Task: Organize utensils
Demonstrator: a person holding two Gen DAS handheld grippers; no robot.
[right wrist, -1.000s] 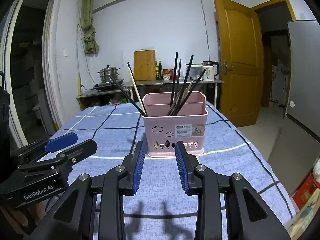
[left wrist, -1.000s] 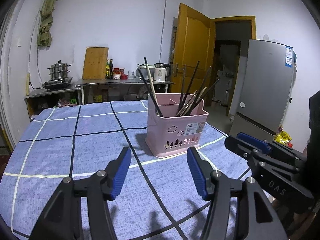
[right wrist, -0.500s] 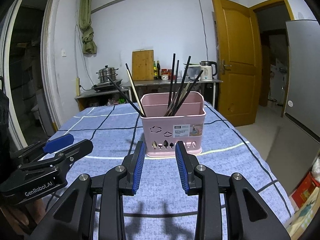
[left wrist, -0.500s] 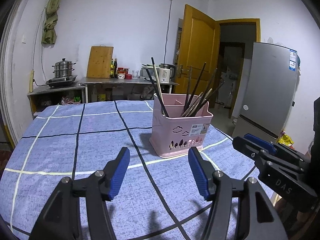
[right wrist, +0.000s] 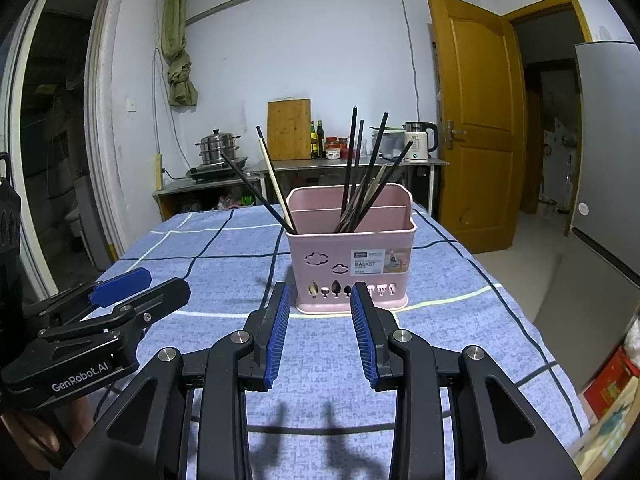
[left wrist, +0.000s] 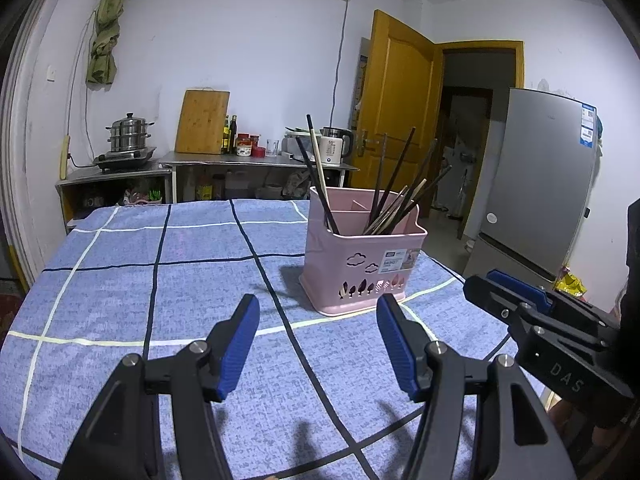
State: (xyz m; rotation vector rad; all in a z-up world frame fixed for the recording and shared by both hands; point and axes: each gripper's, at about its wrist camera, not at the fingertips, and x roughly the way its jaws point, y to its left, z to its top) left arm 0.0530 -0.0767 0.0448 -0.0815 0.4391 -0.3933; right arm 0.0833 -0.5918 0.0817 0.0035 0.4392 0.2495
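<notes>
Chopsticks [right wrist: 362, 184] stand tilted in a pink basket [right wrist: 350, 264] on the blue checked tablecloth [left wrist: 160, 288], just beyond the left gripper [left wrist: 316, 320], spread wide, and right gripper [right wrist: 320, 312], narrower, both empty.

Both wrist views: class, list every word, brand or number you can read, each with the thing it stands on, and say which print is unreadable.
"BASKET": label on the pink basket; its smaller print is too small to read.
"GenRobot.AI": side of the left gripper.
"DAS": side of the right gripper.
"55": display on the kettle.
Fridge stickers: too small to read.
</notes>
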